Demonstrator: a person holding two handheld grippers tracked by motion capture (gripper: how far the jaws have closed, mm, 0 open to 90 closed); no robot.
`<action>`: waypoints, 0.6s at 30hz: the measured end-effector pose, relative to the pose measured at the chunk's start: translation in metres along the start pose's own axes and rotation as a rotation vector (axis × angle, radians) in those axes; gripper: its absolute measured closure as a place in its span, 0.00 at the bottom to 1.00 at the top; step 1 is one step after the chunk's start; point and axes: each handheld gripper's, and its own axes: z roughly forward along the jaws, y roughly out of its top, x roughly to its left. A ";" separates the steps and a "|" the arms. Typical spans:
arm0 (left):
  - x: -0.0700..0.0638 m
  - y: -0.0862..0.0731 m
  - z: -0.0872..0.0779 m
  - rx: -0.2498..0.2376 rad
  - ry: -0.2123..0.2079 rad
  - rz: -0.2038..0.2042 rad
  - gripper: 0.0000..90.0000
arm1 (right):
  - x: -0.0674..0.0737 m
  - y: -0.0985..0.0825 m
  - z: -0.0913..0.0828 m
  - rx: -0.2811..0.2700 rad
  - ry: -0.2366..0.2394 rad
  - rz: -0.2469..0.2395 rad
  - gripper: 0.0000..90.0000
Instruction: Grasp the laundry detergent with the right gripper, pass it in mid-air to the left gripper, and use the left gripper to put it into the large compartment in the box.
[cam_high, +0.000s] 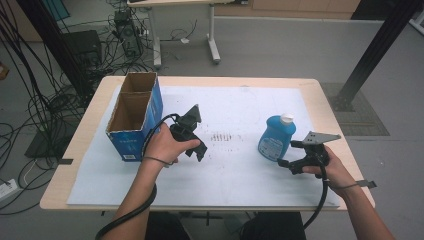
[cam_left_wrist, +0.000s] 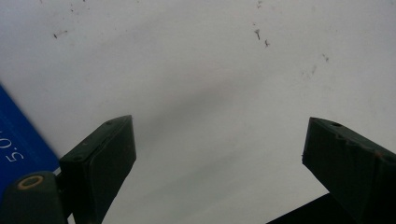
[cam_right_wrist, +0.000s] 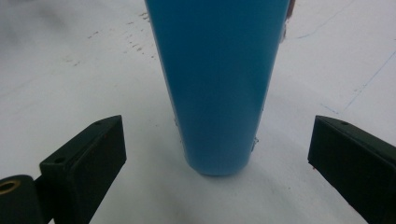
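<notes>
Between the fingers of the right gripper (cam_right_wrist: 217, 154) a blue bottle (cam_right_wrist: 219, 84) is standing upright on the white sheet (cam_right_wrist: 70, 56), and the jaws are gaping wide on either side of it, each finger (cam_right_wrist: 84, 163) staying well apart from the blue plastic, so nothing is being gripped. From above, the right gripper (cam_high: 290, 161) is lying low near the table's right edge, its fingertips sitting just beside the bottom of the bottle (cam_high: 276, 137), whose white cap (cam_high: 286, 118) is pointing away from the person. A hand (cam_high: 336, 170) is holding this gripper from behind, with a cable (cam_high: 322, 200) trailing back towards the person. Over on the other side, the left gripper (cam_high: 197, 150) is hanging above the sheet (cam_high: 235, 100) in the person's left hand (cam_high: 165, 145), and its jaws too are standing wide open with only bare white paper between the fingers (cam_left_wrist: 105, 154). Just beside the left finger, at the edge of the left gripper view, a blue corner of the cardboard box (cam_left_wrist: 18, 144) is showing. In the high view that box (cam_high: 135, 115), open at the top and split into two compartments, is sitting just to the left of the left hand, well apart from the bottle. Between the two grippers a patch of dark specks (cam_high: 222, 136) is marking the sheet.
</notes>
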 end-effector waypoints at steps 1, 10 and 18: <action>0.000 0.000 0.000 0.000 -0.001 -0.001 0.11 | 0.000 0.000 0.001 -0.004 0.000 0.001 0.04; 0.001 0.000 -0.001 -0.004 0.000 -0.001 0.11 | -0.002 0.002 0.009 -0.037 -0.005 0.010 0.04; 0.000 0.000 0.000 -0.002 -0.003 0.000 0.11 | -0.003 0.004 0.016 -0.059 -0.004 0.012 0.04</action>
